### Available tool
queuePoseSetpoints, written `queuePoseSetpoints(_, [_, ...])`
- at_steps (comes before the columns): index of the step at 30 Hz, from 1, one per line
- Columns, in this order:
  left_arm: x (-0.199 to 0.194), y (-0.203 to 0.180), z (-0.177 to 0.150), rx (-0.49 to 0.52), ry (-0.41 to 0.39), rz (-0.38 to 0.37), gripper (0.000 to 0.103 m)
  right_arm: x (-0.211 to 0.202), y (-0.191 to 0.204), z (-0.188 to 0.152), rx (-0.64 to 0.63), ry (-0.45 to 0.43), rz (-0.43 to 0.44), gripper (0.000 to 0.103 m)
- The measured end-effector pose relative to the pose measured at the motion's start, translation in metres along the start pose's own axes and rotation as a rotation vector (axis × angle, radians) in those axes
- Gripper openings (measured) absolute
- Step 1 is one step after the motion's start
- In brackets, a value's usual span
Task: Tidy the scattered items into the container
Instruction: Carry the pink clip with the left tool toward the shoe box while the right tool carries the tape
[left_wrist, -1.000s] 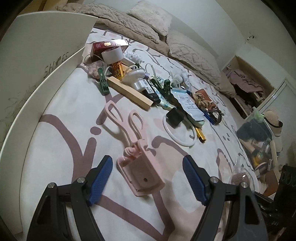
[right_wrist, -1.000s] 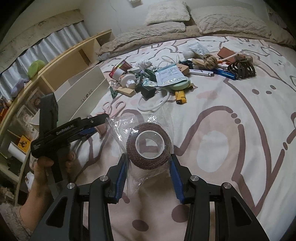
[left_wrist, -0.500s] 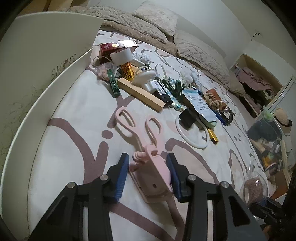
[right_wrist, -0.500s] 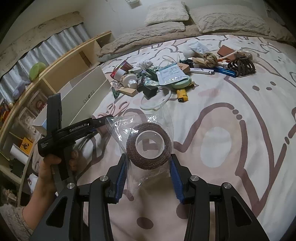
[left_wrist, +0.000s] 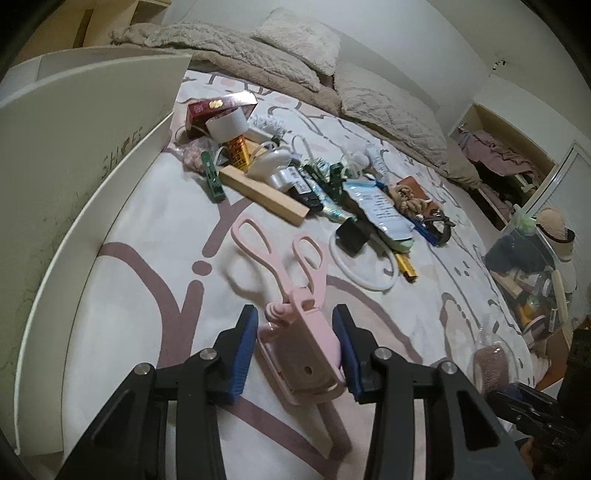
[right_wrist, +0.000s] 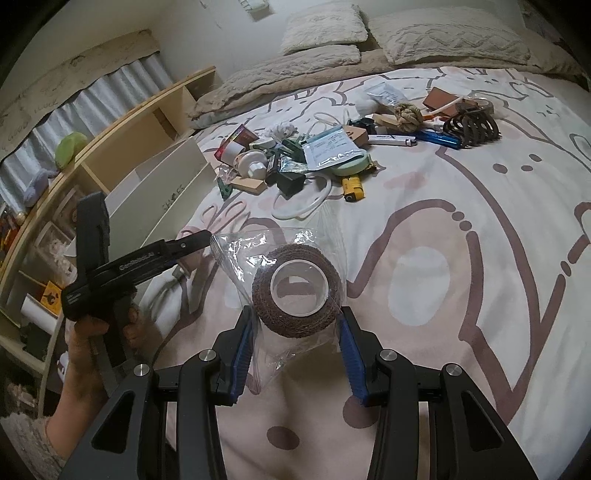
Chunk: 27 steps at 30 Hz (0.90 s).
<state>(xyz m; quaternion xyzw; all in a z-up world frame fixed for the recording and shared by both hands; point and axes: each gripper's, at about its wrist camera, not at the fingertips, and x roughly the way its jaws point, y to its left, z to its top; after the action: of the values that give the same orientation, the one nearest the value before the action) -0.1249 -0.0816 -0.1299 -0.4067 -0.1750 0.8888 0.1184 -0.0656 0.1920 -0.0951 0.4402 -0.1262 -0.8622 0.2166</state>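
Pink scissors in a pink sheath (left_wrist: 306, 350) point away from me over the patterned bedcover. My left gripper (left_wrist: 294, 321) is shut on the sheath, blue pads pressing both its sides. The handles (left_wrist: 258, 243) cast a shadow, so they seem slightly raised. My right gripper (right_wrist: 295, 317) is shut on a brown tape roll (right_wrist: 295, 291) inside a clear plastic bag, held above the bed. The white box marked SHOES (left_wrist: 74, 147) stands open at the left. In the right wrist view the left gripper (right_wrist: 195, 238) sits in front of that box (right_wrist: 166, 177), held by a hand.
A heap of small items (left_wrist: 295, 177) lies mid-bed: a wooden block, clips, a pouch, a white ring (left_wrist: 364, 266), lighters, a brown hair claw (right_wrist: 471, 125). Pillows (left_wrist: 295, 40) line the head end. A wooden shelf (right_wrist: 122, 140) stands behind the box; a clear bin (left_wrist: 528, 266) sits beyond the bed's right side.
My left gripper's jaws went from wide open to shut on the pink scissors' sheath, and the scissors have tipped up a little. The right gripper keeps still with the bagged roll.
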Motion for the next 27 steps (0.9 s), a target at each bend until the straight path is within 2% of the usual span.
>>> queuePoseSetpoints(8, [-0.025,-0.015,0.011,0.034,-0.069,-0.005,0.042,-0.008,0.001,0.008,0.0,-0.033,-0.004,0.045])
queuePoseSetpoints(11, [-0.035,-0.023,0.015,0.06,-0.101,0.02,0.042,-0.012,0.004,0.014,-0.008,-0.053,-0.003,0.045])
queuePoseSetpoints(21, [-0.066,-0.035,0.036,0.105,-0.172,0.029,0.042,-0.024,0.023,0.052,-0.049,-0.134,0.022,0.045])
queuePoseSetpoints(27, [-0.078,-0.032,0.057,0.113,-0.206,0.052,0.042,-0.02,0.04,0.074,-0.078,-0.153,0.038,0.045])
